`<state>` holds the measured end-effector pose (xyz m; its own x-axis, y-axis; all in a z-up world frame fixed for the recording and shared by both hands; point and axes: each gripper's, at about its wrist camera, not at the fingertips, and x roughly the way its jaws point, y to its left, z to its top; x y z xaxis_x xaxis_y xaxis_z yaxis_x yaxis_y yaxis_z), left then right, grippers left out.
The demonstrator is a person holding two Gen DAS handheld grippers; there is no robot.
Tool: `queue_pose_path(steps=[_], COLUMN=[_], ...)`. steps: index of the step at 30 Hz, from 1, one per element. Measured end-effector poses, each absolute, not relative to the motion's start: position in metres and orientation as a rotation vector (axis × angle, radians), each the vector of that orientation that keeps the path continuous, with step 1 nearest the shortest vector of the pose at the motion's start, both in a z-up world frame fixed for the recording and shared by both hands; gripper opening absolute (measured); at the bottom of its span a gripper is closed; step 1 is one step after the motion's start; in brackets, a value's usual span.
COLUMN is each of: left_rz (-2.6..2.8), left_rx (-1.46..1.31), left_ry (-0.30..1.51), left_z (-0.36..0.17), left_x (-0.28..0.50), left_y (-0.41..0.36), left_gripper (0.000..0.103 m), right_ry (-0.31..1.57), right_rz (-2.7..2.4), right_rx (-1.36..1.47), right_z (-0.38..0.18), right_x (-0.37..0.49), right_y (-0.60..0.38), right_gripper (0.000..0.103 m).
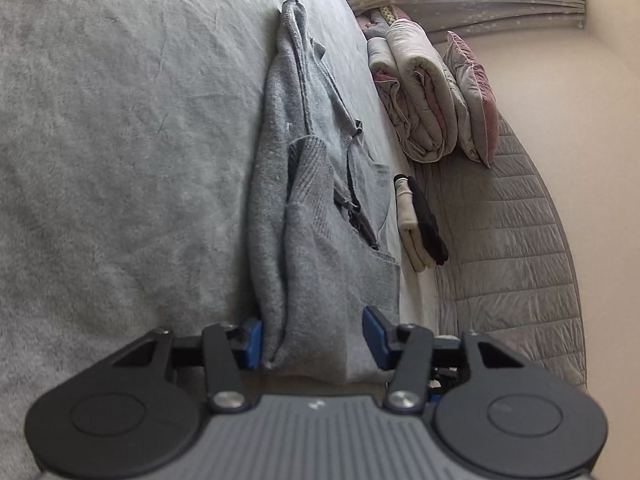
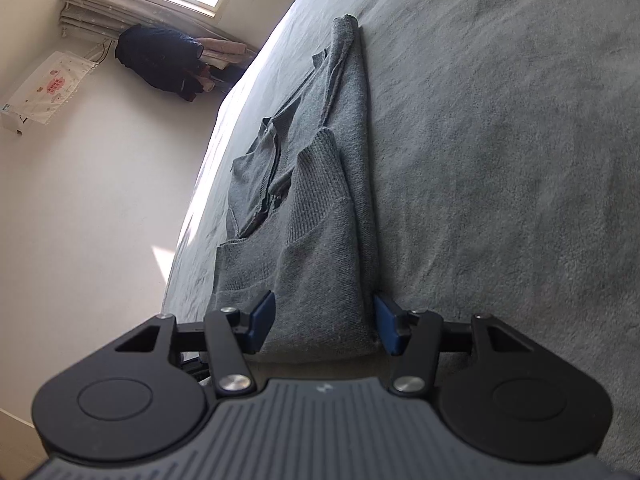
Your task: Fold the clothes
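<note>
1. Left gripper (image 1: pixel 312 340) spread wide, blue pads straddling the near edge of the grey sweater (image 1: pixel 316 216), not clamped.
2. Right gripper (image 2: pixel 324 324) likewise wide apart around the sweater's (image 2: pixel 320 216) near end.
3. Sweater lying partly folded lengthwise on the grey bed (image 1: pixel 120 120).
4. Beyond, rolled bedding (image 1: pixel 420 96) against the wall.

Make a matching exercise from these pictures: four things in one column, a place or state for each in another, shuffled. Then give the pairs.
1. grey knit sweater
2. rolled grey-and-pink quilt
3. dark padded jacket
4. cream and black folded garments

A. hanging near the window
B. between both grippers' open fingers
C. small pile on the bed, beside the sweater
D. beside a pink-edged pillow

Pairs: 1-B, 2-D, 3-A, 4-C
</note>
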<state>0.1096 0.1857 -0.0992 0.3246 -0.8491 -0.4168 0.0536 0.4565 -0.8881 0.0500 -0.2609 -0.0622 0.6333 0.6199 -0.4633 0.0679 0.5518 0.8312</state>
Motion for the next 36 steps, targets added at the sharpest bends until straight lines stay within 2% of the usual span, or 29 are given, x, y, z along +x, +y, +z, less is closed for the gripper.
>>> queue_pose_path(steps=[4, 15, 17, 18, 19, 22, 36], left_rz=[-0.704, -0.669, -0.636, -0.619, -0.602, -0.566, -0.534], left_rx=[-0.957, -0.943, -0.916, -0.901, -0.887, -0.908, -1.041], left_ry=[1.089, 1.055, 1.051, 1.048, 1.046, 1.037, 1.070], left_z=[-0.110, -0.108, -0.105, -0.104, -0.102, -0.099, -0.054], left_x=[0.113, 0.108, 0.106, 0.105, 0.104, 0.100, 0.053], left_y=[0.182, 0.179, 0.177, 0.176, 0.175, 0.174, 0.178], left_gripper=[0.028, 0.026, 0.019, 0.013, 0.012, 0.011, 0.010], right_ry=[0.830, 0.807, 0.815, 0.831, 0.841, 0.838, 0.838], right_rz=[0.381, 0.383, 0.376, 0.369, 0.364, 0.364, 0.383], right_rx=[0.936, 0.883, 0.863, 0.858, 0.859, 0.893, 1.034], right_z=[-0.063, -0.060, -0.060, -0.062, -0.063, -0.062, -0.031], right_x=[0.052, 0.057, 0.056, 0.056, 0.055, 0.048, 0.013], right_y=[-0.257, -0.240, -0.237, -0.236, -0.235, -0.237, -0.254], right_gripper=[0.055, 0.052, 0.042, 0.025, 0.021, 0.019, 0.017])
